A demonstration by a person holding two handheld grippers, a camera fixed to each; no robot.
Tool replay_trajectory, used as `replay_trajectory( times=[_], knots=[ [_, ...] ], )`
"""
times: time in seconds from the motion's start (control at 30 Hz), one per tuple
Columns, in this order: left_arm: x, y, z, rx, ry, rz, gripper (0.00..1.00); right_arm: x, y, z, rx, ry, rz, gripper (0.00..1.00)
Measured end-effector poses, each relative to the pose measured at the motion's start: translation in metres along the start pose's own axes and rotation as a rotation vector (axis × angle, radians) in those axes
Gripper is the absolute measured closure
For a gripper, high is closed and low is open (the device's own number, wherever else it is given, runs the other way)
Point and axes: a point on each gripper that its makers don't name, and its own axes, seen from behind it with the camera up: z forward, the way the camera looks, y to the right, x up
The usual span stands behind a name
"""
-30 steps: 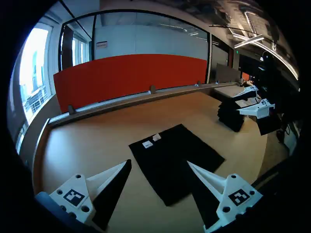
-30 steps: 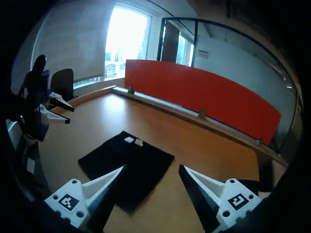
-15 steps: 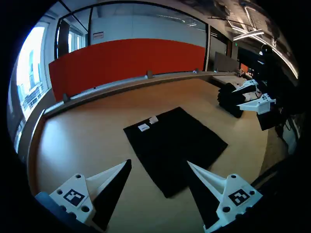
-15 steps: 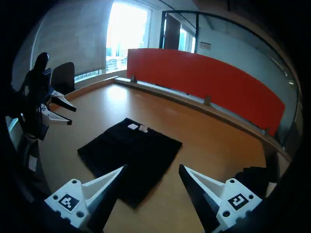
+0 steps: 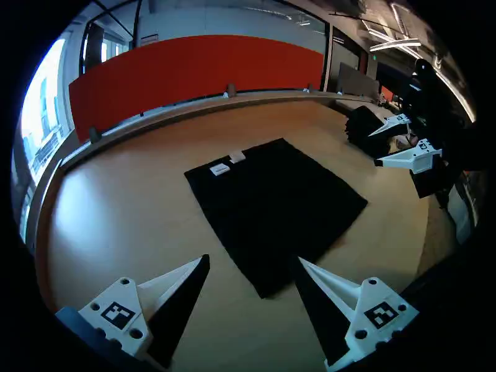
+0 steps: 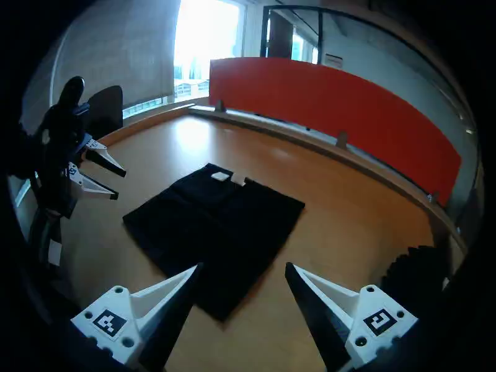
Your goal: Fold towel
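On pale wooden desk (image 5: pixel 124 204), black rectangular cloth towel (image 5: pixel 276 198) lies flat, white tags (image 5: pixel 226 163) at far edge. Left tongs (image 5: pixel 251 258), right tongs (image 6: pixel 242 265): both wide open, empty, above near side. Step: approach. Next: probably lower onto near corners; fold layers hard to judge.

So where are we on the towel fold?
Done: nothing on this one; a dark folded stack sits aside. In hand: nothing; left hand-held gripper and right hand-held gripper hover open near the black towel, spread flat. Left: every fold.
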Motion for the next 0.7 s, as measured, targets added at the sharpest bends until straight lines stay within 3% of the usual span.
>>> replay_trajectory(
  times=[0.7],
  knots=[
    [-0.047,0.013,0.031,-0.049,-0.11,0.005,0.06,-0.061,-0.017,0.025,0.041,-0.109,0.006,0.0]
  ],
)
